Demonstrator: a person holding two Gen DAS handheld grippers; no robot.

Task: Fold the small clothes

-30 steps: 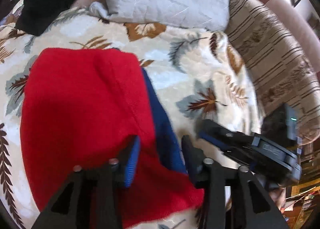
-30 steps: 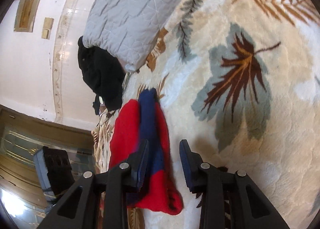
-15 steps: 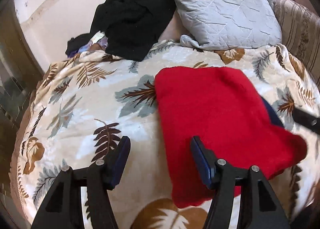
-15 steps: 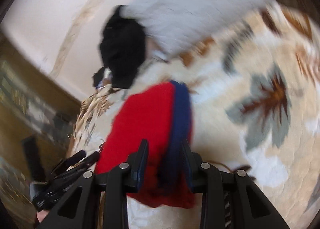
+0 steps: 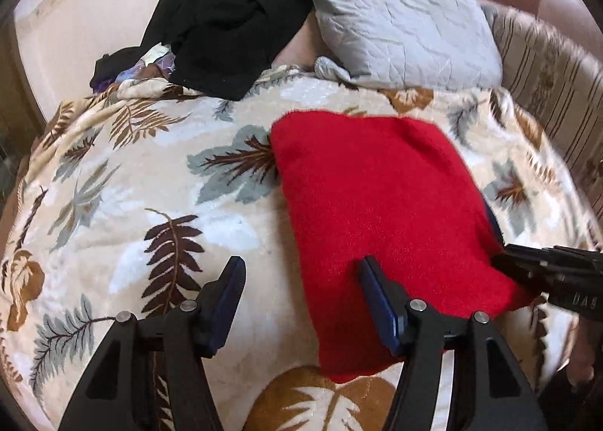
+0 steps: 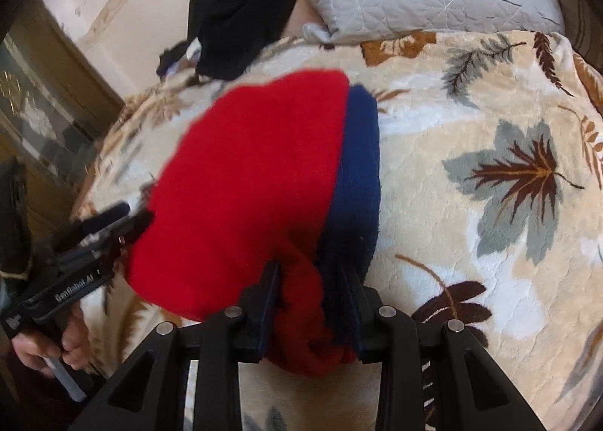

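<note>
One red knit garment [image 5: 380, 204], folded, with one navy band [image 6: 360, 152] showing along its right edge; flat on the leaf-print blanket [image 5: 124, 204], centre-right in the left wrist view. One grey quilted pillow [image 5: 399, 20] at the head of the bed. One heap of black clothing [image 5: 230, 16] just left of the pillow, touching it. One striped upholstered edge [image 5: 550, 80] beyond the blanket at far right. Two grippers.

Left gripper [image 5: 301, 299]: jaws well apart, having just been opening; nothing pinched. Right finger over the garment's near-left margin, left finger over bare blanket. Contact with the fabric: cannot tell. One hand [image 6: 56, 340] visible on its handle in the right wrist view.

Right gripper [image 6: 312, 302]: jaws narrow, clamped on a bunched red-and-navy corner of the garment at its near edge.

Against the frame one second back: left gripper then astride the garment's navy edge with narrower jaws, now off to the garment's left side with much bare blanket in view. Right gripper then with the garment's corner loosely between its fingers, now with the bunched fabric pressed.

Open room: broad bare blanket left of the garment and right of the navy band. Pillow and black heap well apart from the garment's far edge.
</note>
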